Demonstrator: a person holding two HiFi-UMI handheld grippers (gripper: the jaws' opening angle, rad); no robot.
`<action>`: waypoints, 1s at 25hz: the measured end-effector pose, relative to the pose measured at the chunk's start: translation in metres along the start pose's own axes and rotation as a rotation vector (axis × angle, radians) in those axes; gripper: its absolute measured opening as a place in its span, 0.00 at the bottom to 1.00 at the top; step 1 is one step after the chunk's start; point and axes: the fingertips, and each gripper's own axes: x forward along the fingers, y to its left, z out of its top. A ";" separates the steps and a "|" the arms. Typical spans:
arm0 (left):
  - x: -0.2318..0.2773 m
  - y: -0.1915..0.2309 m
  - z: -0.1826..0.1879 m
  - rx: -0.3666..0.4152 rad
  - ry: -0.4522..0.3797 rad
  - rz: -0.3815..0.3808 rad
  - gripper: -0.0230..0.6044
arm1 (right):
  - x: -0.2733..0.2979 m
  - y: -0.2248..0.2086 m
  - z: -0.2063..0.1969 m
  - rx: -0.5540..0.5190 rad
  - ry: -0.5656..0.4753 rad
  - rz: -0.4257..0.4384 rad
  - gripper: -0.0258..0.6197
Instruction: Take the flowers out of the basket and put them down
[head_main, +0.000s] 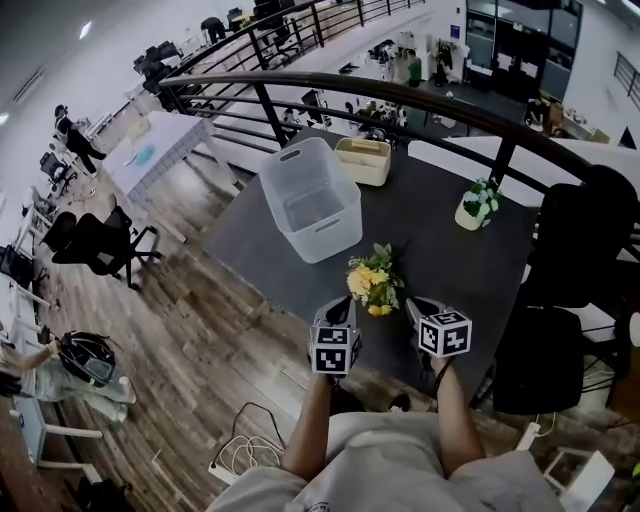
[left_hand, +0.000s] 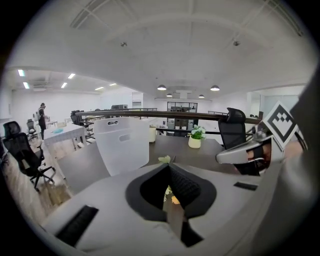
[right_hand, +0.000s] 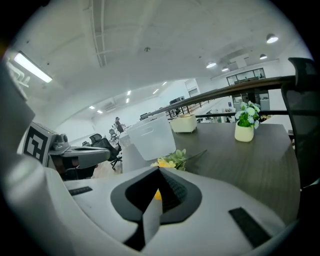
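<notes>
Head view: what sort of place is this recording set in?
Most likely an open-plan office, perhaps on a raised gallery: a black railing runs behind the dark table, with office chairs and a white desk nearby.

1. Head view looks steeply down from above onto the bench (head_main: 430, 230).
2. Both gripper views sit low, close behind their jaws, facing across it.
3. All three share the basket (head_main: 310, 200) and flowers (head_main: 375, 282).
</notes>
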 end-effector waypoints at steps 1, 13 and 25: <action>0.000 -0.002 -0.002 0.002 0.006 -0.005 0.08 | -0.001 0.000 -0.001 -0.004 0.004 -0.002 0.05; -0.001 -0.014 -0.008 0.007 0.004 -0.021 0.08 | -0.010 -0.004 -0.017 -0.026 0.030 -0.008 0.05; -0.002 -0.015 -0.016 0.005 0.021 -0.003 0.08 | -0.013 -0.004 -0.021 -0.051 0.004 -0.006 0.05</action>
